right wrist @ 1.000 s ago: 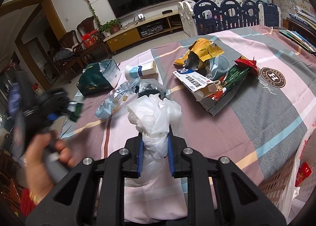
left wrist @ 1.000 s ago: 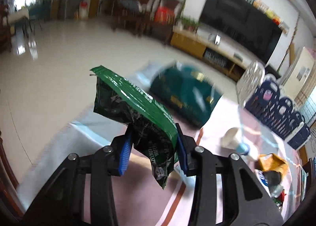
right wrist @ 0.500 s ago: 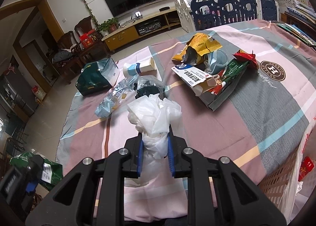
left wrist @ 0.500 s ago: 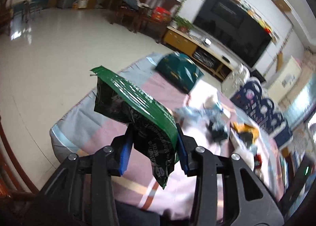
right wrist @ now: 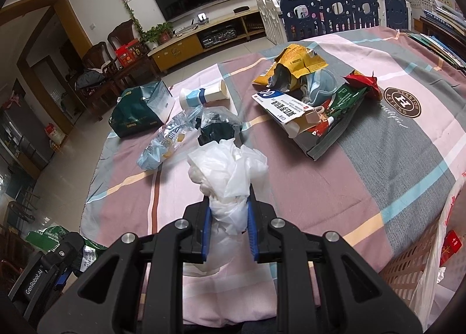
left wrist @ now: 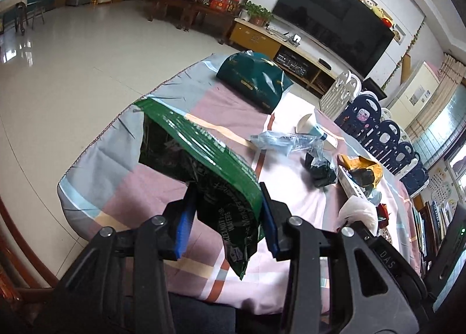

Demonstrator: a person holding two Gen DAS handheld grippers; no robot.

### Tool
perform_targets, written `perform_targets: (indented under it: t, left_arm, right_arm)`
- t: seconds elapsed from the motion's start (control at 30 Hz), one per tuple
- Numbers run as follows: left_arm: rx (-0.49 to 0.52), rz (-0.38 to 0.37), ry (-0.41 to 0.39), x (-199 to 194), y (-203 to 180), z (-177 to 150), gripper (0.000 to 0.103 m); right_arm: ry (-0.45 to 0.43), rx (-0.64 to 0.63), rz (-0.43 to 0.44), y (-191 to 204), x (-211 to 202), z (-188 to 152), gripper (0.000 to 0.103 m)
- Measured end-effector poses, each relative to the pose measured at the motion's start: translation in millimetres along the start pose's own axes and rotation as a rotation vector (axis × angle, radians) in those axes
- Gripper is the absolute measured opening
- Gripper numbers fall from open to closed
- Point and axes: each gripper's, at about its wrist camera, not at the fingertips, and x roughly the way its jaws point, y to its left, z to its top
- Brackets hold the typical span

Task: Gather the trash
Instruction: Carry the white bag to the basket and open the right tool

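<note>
My left gripper (left wrist: 225, 217) is shut on a green wafer wrapper (left wrist: 201, 165) and holds it off the near left corner of the table; the wrapper also shows in the right wrist view (right wrist: 43, 236). My right gripper (right wrist: 228, 227) is shut on a crumpled white plastic bag (right wrist: 230, 173) above the table's near edge. Loose trash lies on the striped tablecloth (right wrist: 320, 182): a paper cup (right wrist: 204, 93), a clear plastic bag (right wrist: 166, 141), a dark crumpled bag (right wrist: 218, 130), a white box (right wrist: 287, 109) and a yellow packet (right wrist: 294, 61).
A dark green paper bag (right wrist: 137, 112) lies at the table's far left corner. A wicker basket (right wrist: 407, 258) lined with a white plastic bag stands at the near right edge. Books (right wrist: 437, 39) lie at the far right.
My left gripper has pulled back from over the table to its near left corner, still holding the green wrapper. My right gripper has stayed put with the white bag.
</note>
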Motion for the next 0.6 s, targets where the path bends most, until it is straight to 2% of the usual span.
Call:
perform_targets:
  t: [0.37,0.6]
  left_arm:
    - [0.077,0.071,0.016,4.7,-12.3,-0.9,0.042]
    - [0.08,0.071,0.035,7.9,-12.5,-0.6,0.042]
  right_arm:
    - [0.007,0.037,0.019,-8.1,1.5,-2.5,0.022]
    - [0.015,0.083,0.018,-20.3,-10.4,-3.2,0.022]
